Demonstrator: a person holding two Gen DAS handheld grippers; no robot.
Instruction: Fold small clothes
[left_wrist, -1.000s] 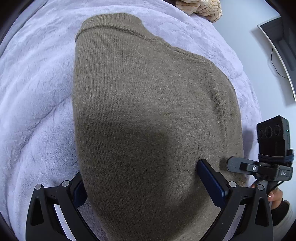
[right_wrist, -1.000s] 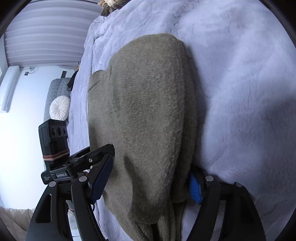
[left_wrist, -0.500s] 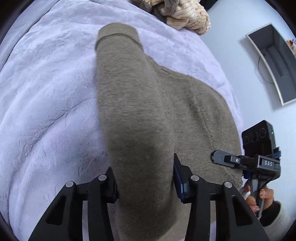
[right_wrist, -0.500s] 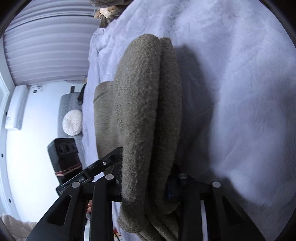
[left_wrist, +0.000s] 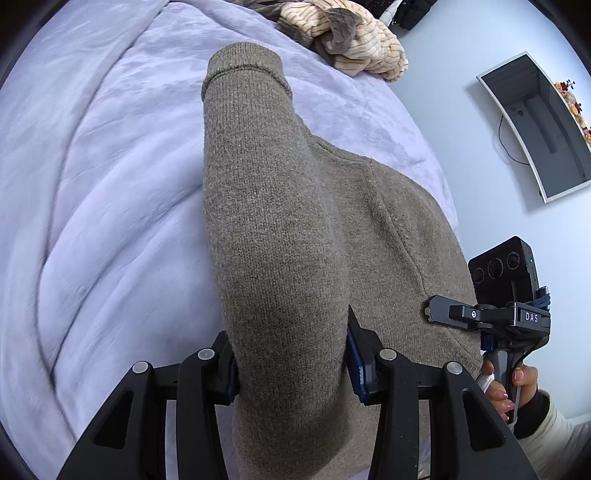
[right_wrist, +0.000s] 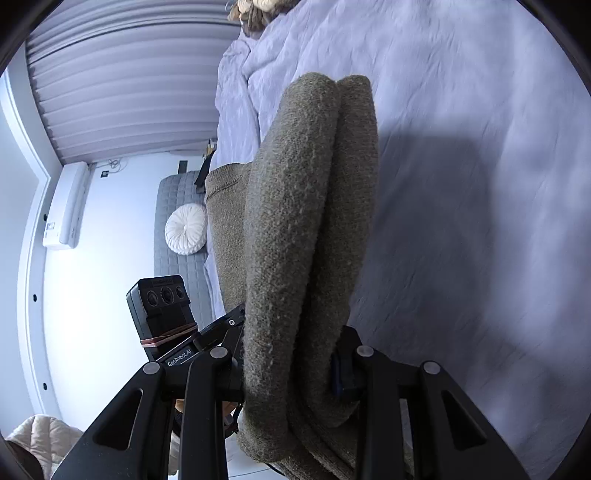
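Lying on the pale purple blanket (left_wrist: 110, 192) is a brown knitted sweater (left_wrist: 388, 236), and both grippers are lifting its near edge up off the bed.

The left gripper (left_wrist: 291, 363) is squeezing a thick bunch of the sweater between its blue pads (left_wrist: 355, 363). The knit is rising from the jaws like a fat roll, and its ribbed hem is pointing away toward the far side of the blanket. The rest of the sweater is spreading flat beside that roll.

The right gripper (right_wrist: 291, 373) is also clamping the sweater. Two layers are standing side by side between its jaws, so this edge looks doubled over already. A dark shadow is falling on the blanket beside the raised cloth.

As for the job, it looks like it is only getting started. The near edge is up and pinched on both sides, but it is not yet laid over the far part of the sweater. The fold still needs to be carried across, put down and smoothed.

Beyond the sweater, a striped fluffy heap (left_wrist: 351, 40) is sitting at the far end of the blanket. A person's hand (left_wrist: 506, 387) is holding the handle of the right gripper.
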